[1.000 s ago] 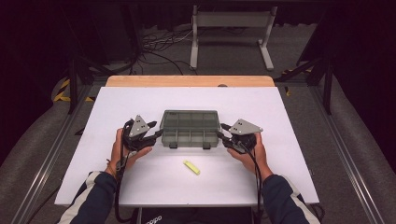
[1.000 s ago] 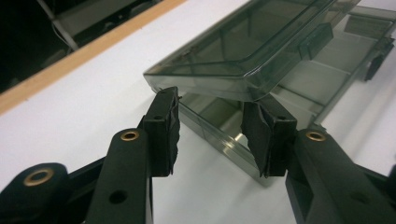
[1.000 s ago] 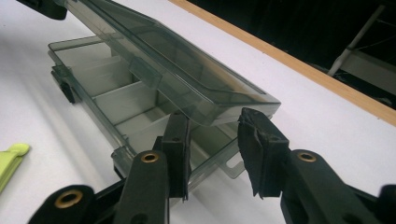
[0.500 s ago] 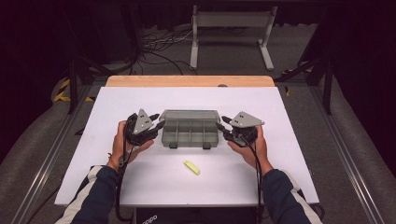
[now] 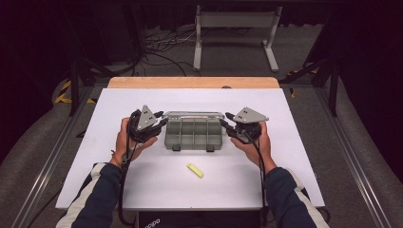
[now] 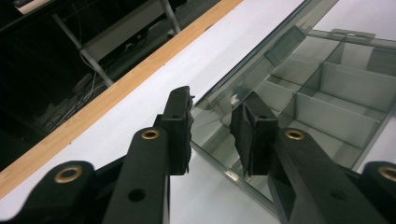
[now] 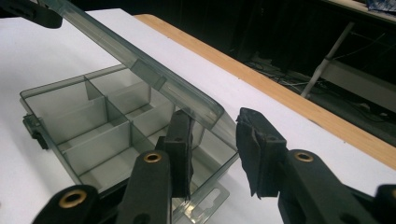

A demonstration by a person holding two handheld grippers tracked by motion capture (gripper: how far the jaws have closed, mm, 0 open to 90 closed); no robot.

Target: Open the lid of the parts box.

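A smoky clear compartment box (image 5: 194,135) sits at the middle of the white table (image 5: 304,156), its hinged lid (image 5: 194,114) raised to stand steeply at the far side. My left gripper (image 5: 161,122) is at the lid's left end, my right gripper (image 5: 226,124) at its right end. In the left gripper view the lid (image 6: 261,51) runs between the parted jaws of my left gripper (image 6: 212,126), above the empty compartments (image 6: 341,107). In the right gripper view the lid's corner (image 7: 205,112) lies between the parted jaws of my right gripper (image 7: 215,140). Neither pair presses on it.
A small yellow piece (image 5: 194,170) lies on the table in front of the box. A wooden strip (image 5: 192,82) edges the far side of the table. Beyond it stand a white frame (image 5: 235,23) and cables on the floor.
The box lid has swung up from flat to steeply raised. Both grippers moved up and away from me with its ends.
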